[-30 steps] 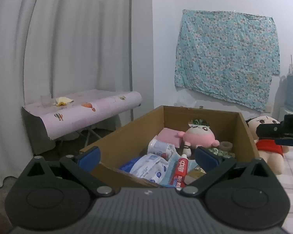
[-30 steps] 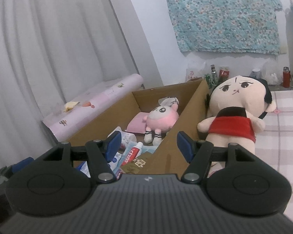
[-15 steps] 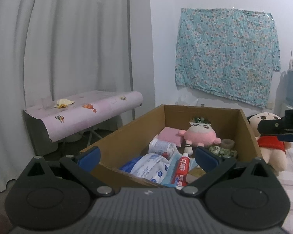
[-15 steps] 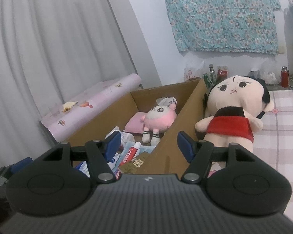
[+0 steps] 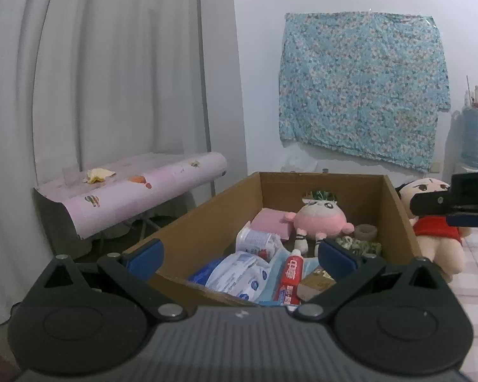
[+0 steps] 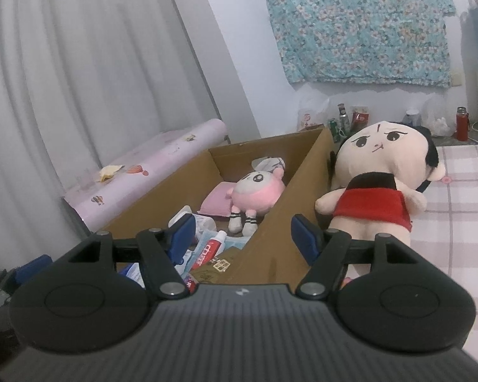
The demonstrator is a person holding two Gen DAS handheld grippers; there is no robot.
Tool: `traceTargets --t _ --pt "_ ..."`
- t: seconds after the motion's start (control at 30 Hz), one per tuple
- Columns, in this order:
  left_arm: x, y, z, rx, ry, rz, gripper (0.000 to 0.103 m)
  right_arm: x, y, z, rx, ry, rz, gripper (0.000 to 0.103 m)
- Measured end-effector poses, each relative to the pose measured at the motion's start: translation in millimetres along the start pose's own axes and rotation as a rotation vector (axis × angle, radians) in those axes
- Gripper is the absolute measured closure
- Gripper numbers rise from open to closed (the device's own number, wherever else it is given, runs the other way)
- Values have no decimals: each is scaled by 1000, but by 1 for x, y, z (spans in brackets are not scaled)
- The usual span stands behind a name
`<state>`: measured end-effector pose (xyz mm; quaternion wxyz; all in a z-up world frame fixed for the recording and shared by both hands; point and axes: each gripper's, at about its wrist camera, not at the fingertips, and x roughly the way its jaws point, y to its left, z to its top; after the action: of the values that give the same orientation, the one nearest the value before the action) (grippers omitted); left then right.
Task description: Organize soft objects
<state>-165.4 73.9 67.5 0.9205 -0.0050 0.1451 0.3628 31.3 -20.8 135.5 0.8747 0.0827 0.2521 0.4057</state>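
Note:
An open cardboard box stands on the checked bedspread. Inside lie a pink round plush, a pink folded cloth, a toothpaste tube and white wipe packs. A big doll in a red top leans against the box's right wall, outside it. My left gripper is open over the box's near edge, holding nothing. My right gripper is open above the box's near right wall, also holding nothing.
A small table with a pink patterned cover stands left of the box by grey curtains. A floral cloth hangs on the wall. Bottles and cans line the floor behind. A water jug sits far right. The checked bedspread extends right.
Both views have shifted slightly, with the box and plush toys sitting a little lower in frame. Nothing was taken hold of or let go.

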Motion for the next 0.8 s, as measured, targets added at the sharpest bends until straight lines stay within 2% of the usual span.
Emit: traceTargets --t 0.33,0.8 --pt "-2 0 -1 -6 -13 -8 0 -2 -6 -1 46 11 8 36" --pt "-1 5 -1 -52 3 7 0 -3 1 -1 -13 -11 -17 36"
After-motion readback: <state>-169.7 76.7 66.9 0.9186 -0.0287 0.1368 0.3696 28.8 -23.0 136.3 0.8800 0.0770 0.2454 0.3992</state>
